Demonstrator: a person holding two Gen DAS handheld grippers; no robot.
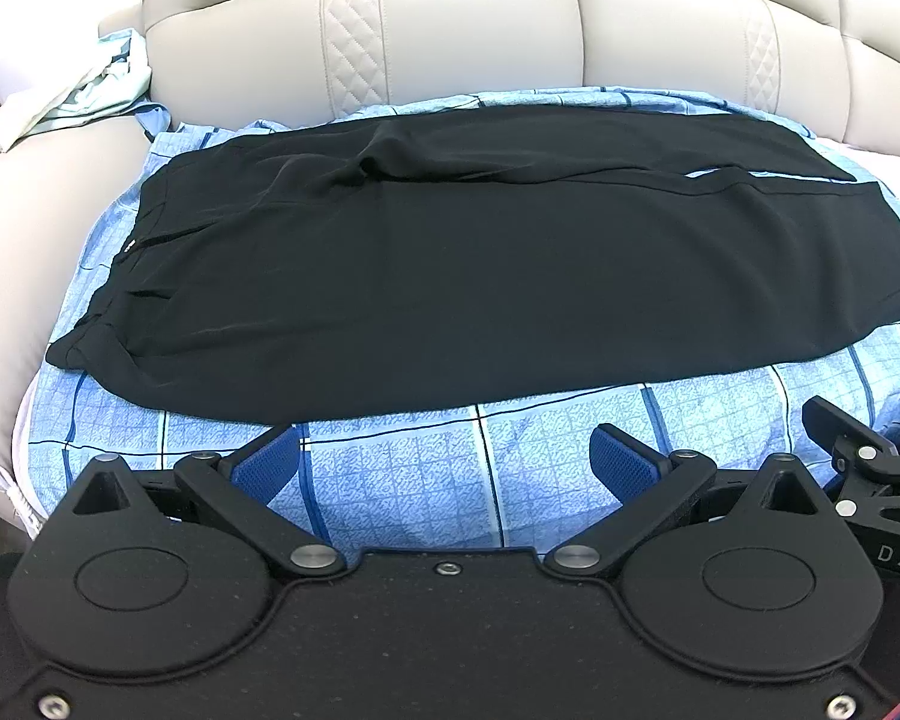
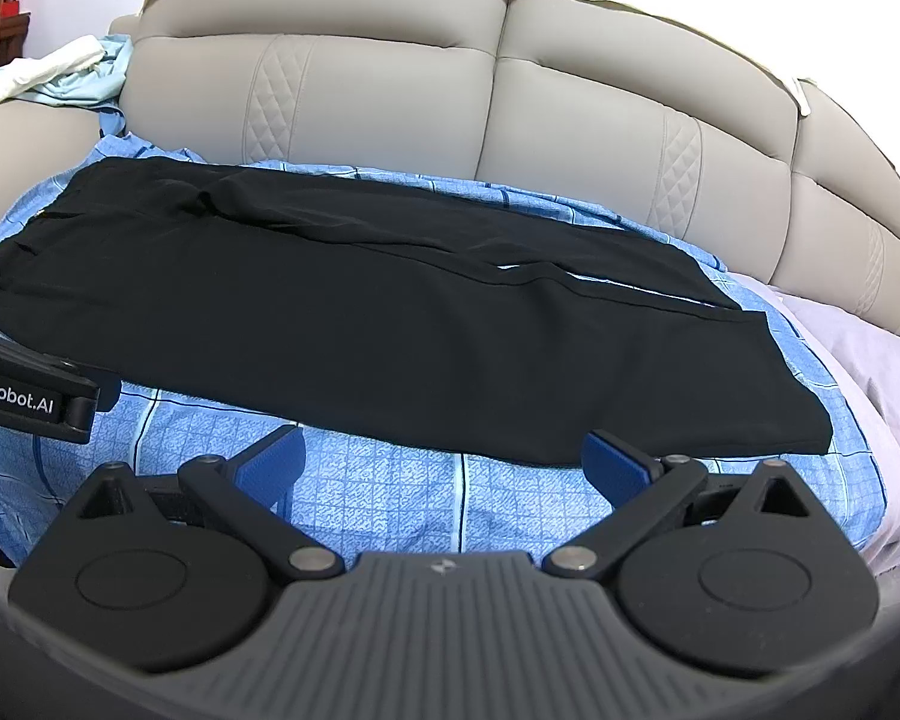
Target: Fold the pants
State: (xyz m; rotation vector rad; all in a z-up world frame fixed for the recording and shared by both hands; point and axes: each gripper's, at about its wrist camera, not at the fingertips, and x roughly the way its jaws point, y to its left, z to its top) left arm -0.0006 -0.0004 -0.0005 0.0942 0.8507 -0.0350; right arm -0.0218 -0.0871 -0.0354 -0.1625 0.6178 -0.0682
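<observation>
Fingers first: the left gripper [image 1: 447, 459] sits nearest the lens with its blue pads [image 1: 267, 459] spread wide, nothing between them, hovering over the blue checked sheet [image 1: 426, 480] just short of the garment's near edge. Off to its right, part of the other tool's black frame pokes into the left wrist view. Over on the other side, the right gripper [image 2: 444, 462] is just as wide and just as empty, its right pad [image 2: 615, 462] reaching the lower edge of the fabric (whether it actually touches, I cannot tell).

Moving out, we have the black pants [image 1: 450, 276], spread flat across the sheet, lying sideways to both cameras: waistband to the left, leg ends to the right. One leg lies over the far side, and a thin slit of blue sheet shows between the two legs near the hem end. A few soft creases gather near the crotch.

Beyond that, the grey padded headboard [image 1: 450, 30] with quilted diamond strips rises behind the bed. Far left, pale crumpled clothes [image 1: 90, 90] rest on the cushioned side.
</observation>
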